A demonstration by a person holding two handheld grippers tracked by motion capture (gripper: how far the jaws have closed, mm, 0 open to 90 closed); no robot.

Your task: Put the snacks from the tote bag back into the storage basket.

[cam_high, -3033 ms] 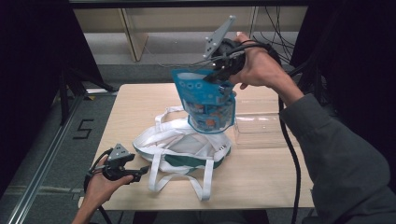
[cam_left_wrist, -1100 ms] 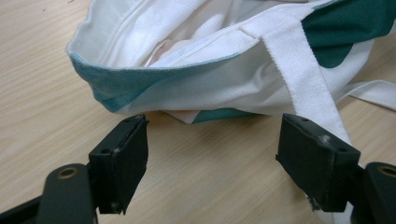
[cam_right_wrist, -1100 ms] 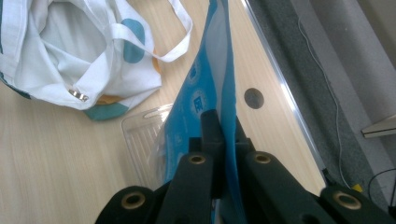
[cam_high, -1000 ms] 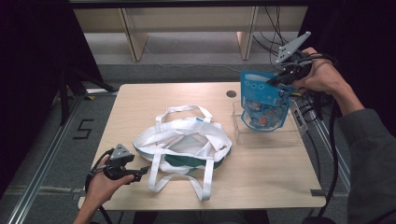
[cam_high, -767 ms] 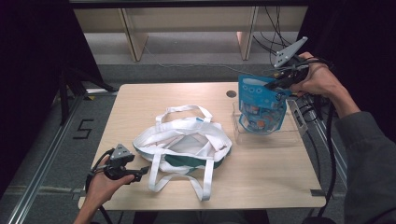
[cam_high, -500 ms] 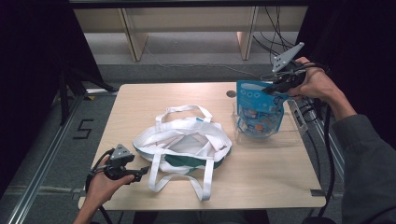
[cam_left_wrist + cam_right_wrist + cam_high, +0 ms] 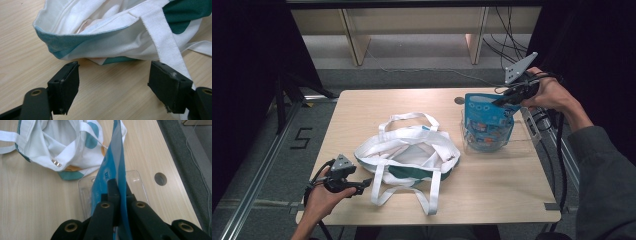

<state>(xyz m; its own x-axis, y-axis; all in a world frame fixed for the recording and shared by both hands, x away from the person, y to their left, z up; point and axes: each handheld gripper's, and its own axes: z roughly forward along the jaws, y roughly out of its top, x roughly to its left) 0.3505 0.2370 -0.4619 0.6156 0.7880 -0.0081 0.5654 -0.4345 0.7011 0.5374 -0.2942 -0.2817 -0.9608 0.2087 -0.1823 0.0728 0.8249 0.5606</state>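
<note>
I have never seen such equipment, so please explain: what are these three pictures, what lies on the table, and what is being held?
A person works at a wooden table with a hand-held two-jaw gripper in each hand. The high view looks down from above; each gripper view looks along that gripper's own black jaws. A white and green tote bag lies on the table. The left gripper rests open before it, holding nothing. The right gripper is shut on the top edge of a blue pouch, which stands in a clear plastic tray.
</note>
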